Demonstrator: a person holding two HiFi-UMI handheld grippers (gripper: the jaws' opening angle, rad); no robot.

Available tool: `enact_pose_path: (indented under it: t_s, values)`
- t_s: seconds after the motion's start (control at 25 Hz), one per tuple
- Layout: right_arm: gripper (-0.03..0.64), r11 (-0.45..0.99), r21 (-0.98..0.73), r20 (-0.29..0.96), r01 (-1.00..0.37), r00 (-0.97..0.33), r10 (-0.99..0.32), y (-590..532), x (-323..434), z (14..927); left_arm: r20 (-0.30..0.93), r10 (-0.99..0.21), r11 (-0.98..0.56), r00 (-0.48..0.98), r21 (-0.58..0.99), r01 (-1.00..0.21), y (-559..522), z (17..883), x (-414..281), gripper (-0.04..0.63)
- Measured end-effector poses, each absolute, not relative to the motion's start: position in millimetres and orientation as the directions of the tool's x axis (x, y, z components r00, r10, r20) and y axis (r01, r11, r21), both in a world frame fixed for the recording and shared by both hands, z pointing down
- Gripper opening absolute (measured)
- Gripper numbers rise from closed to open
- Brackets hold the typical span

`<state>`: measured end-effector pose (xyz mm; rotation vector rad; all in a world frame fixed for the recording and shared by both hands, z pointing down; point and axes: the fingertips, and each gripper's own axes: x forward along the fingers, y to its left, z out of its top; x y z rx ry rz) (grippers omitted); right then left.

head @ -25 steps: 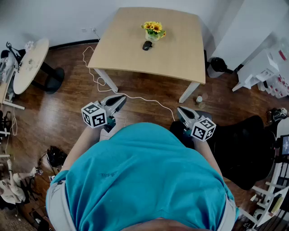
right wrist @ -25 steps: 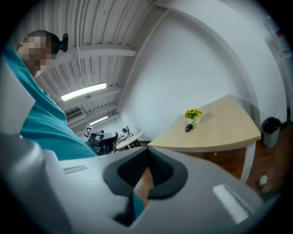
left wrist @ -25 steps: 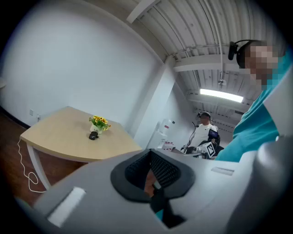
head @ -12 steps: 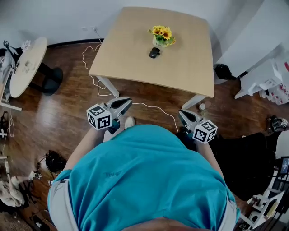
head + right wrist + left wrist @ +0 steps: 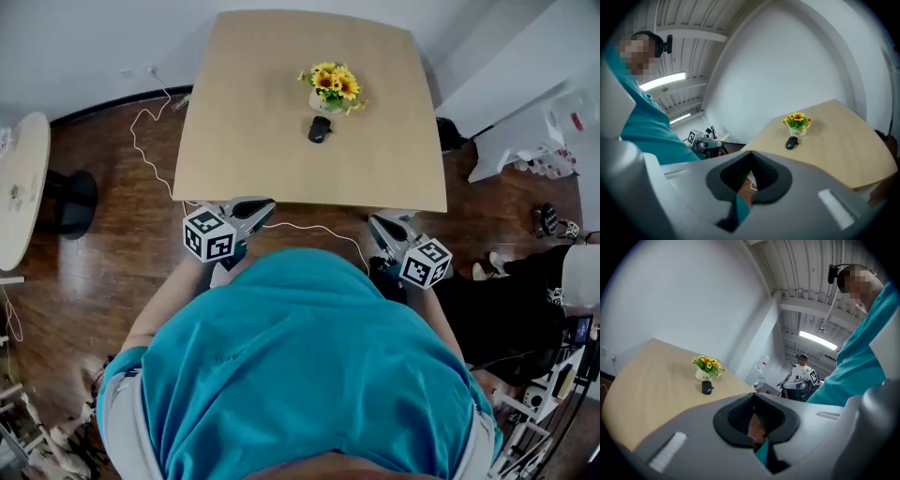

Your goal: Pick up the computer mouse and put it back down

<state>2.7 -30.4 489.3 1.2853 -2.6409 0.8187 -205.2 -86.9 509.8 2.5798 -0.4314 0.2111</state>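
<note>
Well short of table (image 5: 244,141): left gripper (image 5: 267,203) & right gripper (image 5: 375,223) both clenching shut on nothing.
Mouse (image 5: 320,129) is lying mid-table just in front of flower pot (image 5: 335,86), well ahead of both grippers, roughly btwn their lines; only left gripper view is showing a 2nd person (image 5: 802,371) in bkgd.

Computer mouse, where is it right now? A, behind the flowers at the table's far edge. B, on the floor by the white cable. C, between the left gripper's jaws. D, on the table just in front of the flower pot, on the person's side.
D: the computer mouse lies on the table, close to the flower pot on its near side, toward the person.
</note>
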Motion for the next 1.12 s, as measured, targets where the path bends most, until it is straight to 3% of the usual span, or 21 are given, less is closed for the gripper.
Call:
enact_pose_path:
  t_s: [0.32,0.64,0.8,1.12]
  values:
    - [0.002,0.525,-0.448,0.306,-0.724,-0.676,-0.671,-101,49,518,0.297,-0.297,-0.772,0.907,0.484,-0.411,-163,545,-147,0.009]
    - [0.002,0.701,-0.448,0.248,-0.555,-0.83,-0.499,-182,101,515,0.473,-0.527,-0.589,0.706,0.395,-0.705,-246,571,-99,0.129]
    - [0.002,0.719,-0.446,0.245,-0.533,-0.845,-0.474,-202,113,521,0.552,-0.538,-0.559,0.638,0.333,-0.759,-272,587,-82,0.183]
    - [0.001,0.67,-0.413,0.306,-0.617,-0.787,-0.536,-228,112,541,0.616,-0.478,-0.593,0.626,0.3,-0.747,-324,617,-70,0.301]
